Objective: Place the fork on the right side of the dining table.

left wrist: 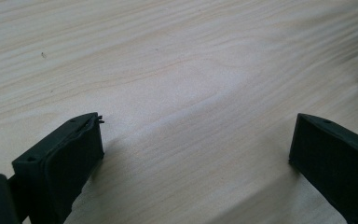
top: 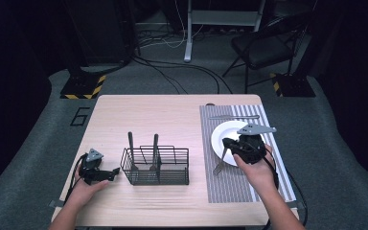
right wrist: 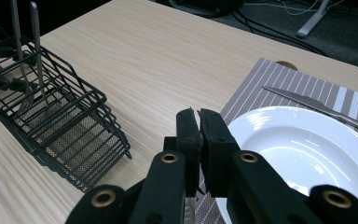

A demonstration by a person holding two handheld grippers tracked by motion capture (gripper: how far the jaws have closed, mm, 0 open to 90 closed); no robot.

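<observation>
Near the table's right edge, plate (top: 223, 136), knife (top: 234, 117) and fork (top: 221, 163) are laid; two utensils (top: 142, 151) remain in the basket (top: 172, 175); right gripper (right wrist: 198, 122) jaws clenched empty; left gripper (left wrist: 193, 140) jaws released.

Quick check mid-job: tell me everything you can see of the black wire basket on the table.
The wire basket is a black, rectangular metal caddy with thin bar sides and a fine mesh bottom, divided by inner wire partitions. It stands upright on the bare wooden table, left of the striped placemat and apart from it. Two utensils stand inside with handles up; the right gripper view suggests forks. The open left gripper sits just beside its left end.
</observation>
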